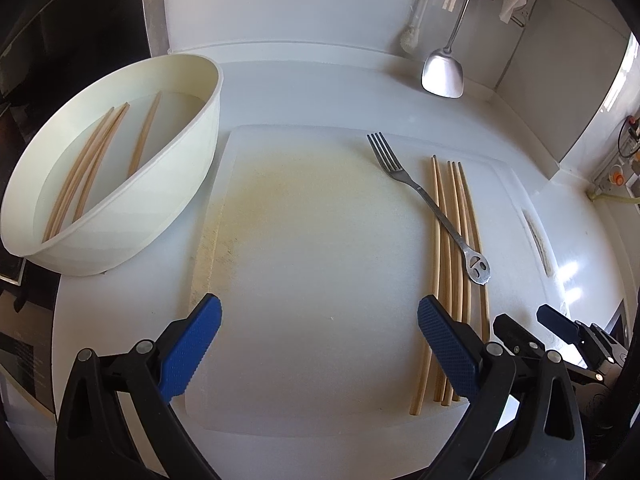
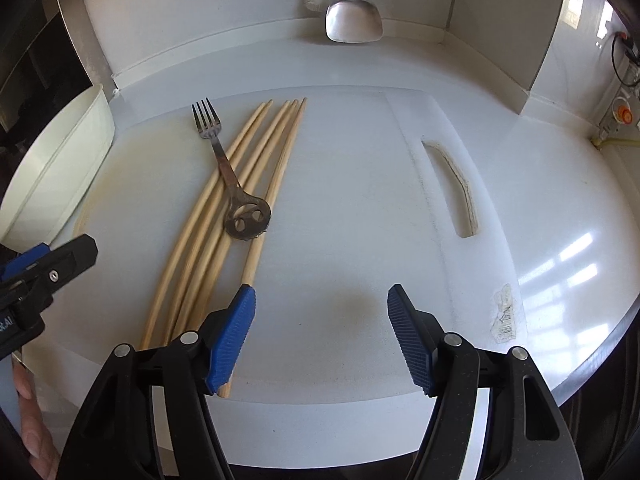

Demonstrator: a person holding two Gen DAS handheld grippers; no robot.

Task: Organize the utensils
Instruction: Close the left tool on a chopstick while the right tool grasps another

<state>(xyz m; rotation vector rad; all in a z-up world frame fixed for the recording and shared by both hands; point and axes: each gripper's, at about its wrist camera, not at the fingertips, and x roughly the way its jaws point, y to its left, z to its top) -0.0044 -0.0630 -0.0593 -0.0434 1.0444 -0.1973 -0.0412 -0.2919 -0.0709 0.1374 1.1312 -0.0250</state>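
Several wooden chopsticks (image 1: 452,240) (image 2: 224,216) lie side by side on a white cutting board (image 1: 320,260) (image 2: 360,200). A metal fork (image 1: 424,196) (image 2: 224,168) with a smiley-face handle end rests slantwise across them. More chopsticks (image 1: 92,160) lie inside a cream oval bowl (image 1: 168,200) (image 2: 60,168) at the board's left. My left gripper (image 1: 320,320) is open over the bare board, its right finger just left of the chopsticks' near ends. My right gripper (image 2: 322,312) is open too, nothing between its fingers; its left finger hangs over the near end of the rightmost chopstick.
A metal spatula (image 1: 444,68) (image 2: 354,20) and a white brush (image 1: 410,38) lean on the back wall. The board has a handle slot (image 2: 456,188) on its right. A wall corner juts in at the right. A person's fingers (image 2: 28,420) show at the lower left.
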